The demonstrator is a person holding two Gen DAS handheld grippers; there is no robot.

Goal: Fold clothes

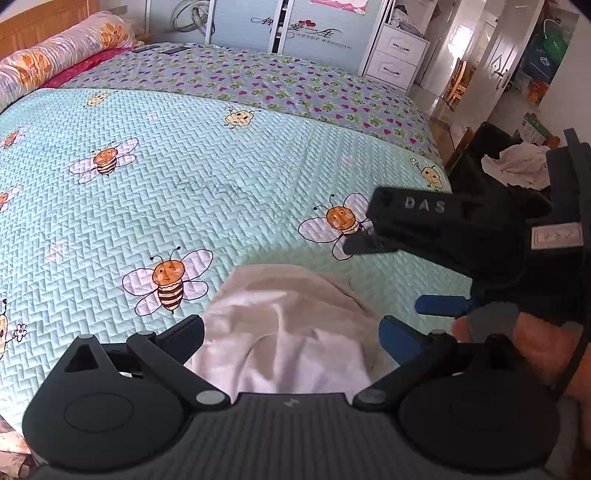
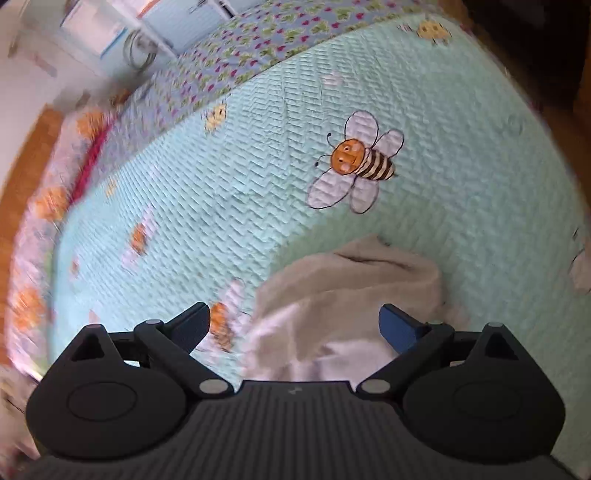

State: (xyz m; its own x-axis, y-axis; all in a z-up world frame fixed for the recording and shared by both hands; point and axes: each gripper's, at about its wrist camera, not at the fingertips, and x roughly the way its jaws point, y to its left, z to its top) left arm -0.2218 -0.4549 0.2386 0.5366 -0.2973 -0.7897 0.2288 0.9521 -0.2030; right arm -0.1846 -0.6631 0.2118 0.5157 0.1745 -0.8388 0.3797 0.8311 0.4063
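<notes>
Both my left gripper (image 1: 291, 332) and right gripper (image 2: 293, 323) hang wide open over the crumpled beige-and-white cotton garment (image 1: 288, 332) at the near edge of the mint bee-print quilted bedspread (image 1: 221, 166). It looks light and floppy; I'd pinch its outer hems.

You're in a home bedroom: bed under a mint bee-print quilt (image 1: 207, 158), floral bolster (image 1: 55, 55) at 10 o'clock, decal-covered wardrobe doors (image 1: 295, 26) at 12, white drawer unit (image 1: 397, 55) at 1, open doorway (image 1: 458, 74) at 2.
</notes>
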